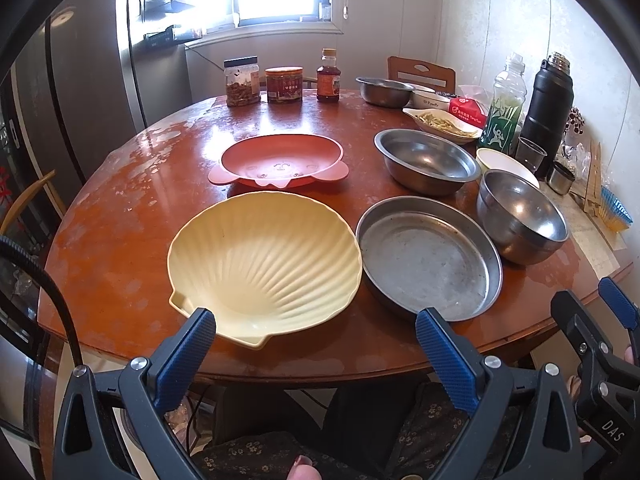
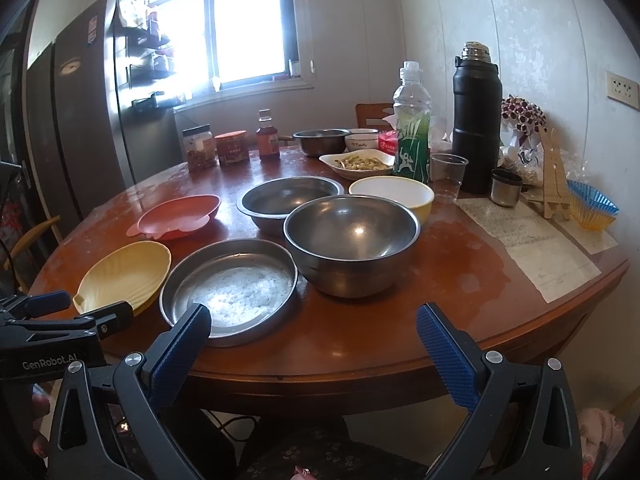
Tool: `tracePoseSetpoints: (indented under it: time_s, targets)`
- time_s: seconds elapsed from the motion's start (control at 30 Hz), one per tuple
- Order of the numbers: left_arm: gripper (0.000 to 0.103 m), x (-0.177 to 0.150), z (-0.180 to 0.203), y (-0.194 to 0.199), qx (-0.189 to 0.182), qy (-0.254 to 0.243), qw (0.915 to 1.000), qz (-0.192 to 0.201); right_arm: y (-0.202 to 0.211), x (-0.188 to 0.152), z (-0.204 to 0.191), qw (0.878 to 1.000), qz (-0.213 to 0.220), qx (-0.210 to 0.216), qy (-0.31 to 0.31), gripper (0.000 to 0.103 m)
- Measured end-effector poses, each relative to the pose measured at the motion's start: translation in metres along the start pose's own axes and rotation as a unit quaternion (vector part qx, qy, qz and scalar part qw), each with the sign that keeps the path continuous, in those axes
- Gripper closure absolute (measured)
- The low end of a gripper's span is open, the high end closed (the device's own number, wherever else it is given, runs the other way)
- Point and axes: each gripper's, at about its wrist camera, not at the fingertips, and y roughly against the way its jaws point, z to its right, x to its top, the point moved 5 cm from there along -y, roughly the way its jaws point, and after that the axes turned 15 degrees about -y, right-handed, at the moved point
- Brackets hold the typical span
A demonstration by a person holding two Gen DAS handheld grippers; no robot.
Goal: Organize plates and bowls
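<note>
On the round wooden table lie a yellow shell-shaped plate, a red animal-shaped plate, a flat steel pan, a wide steel bowl, a deep steel bowl and a yellow-rimmed white bowl. My left gripper is open at the table's near edge, its left fingertip over the shell plate's rim. My right gripper is open in front of the steel pan and the deep bowl. Neither holds anything.
Further back stand jars, a sauce bottle, another steel bowl, a white bowl, a dish of food, a green bottle, a black thermos, a plastic cup and papers. A fridge stands left.
</note>
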Motion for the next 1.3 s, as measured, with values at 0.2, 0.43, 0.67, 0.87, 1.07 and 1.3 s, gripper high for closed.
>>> tracePoseSetpoints:
  time_s: [0.2,0.43,0.67,0.87,1.07,1.3]
  targets:
    - [0.002,-0.0003,-0.0005,0.0017,-0.004,0.003,1.0,0.003,-0.0004,-0.0004,0.0005,1.0,-0.008,0.001,-0.002,0.0]
    - [0.002,-0.001,-0.0007,0.0026,-0.005,0.005,1.0,0.005,-0.0015,-0.0017,-0.0001,1.0,-0.011,0.006,-0.004,0.0]
    - [0.002,-0.0022,-0.001,0.0028,-0.001,0.006,1.0,0.004,-0.0029,-0.0031,-0.0003,1.0,-0.012,0.008,-0.001,0.0]
    - [0.002,-0.0024,0.0005,0.0019,-0.002,0.005,1.0,0.003,-0.0038,-0.0034,0.0013,1.0,-0.015,0.011,-0.007,0.0]
    - [0.002,-0.0027,0.001,0.0012,-0.001,0.004,1.0,0.003,-0.0032,-0.0046,-0.0003,1.0,-0.014,0.011,-0.004,0.0]
    - [0.002,-0.0032,0.0024,0.0017,-0.002,0.003,1.0,0.003,-0.004,-0.0054,0.0001,1.0,-0.017,0.01,-0.004,0.0]
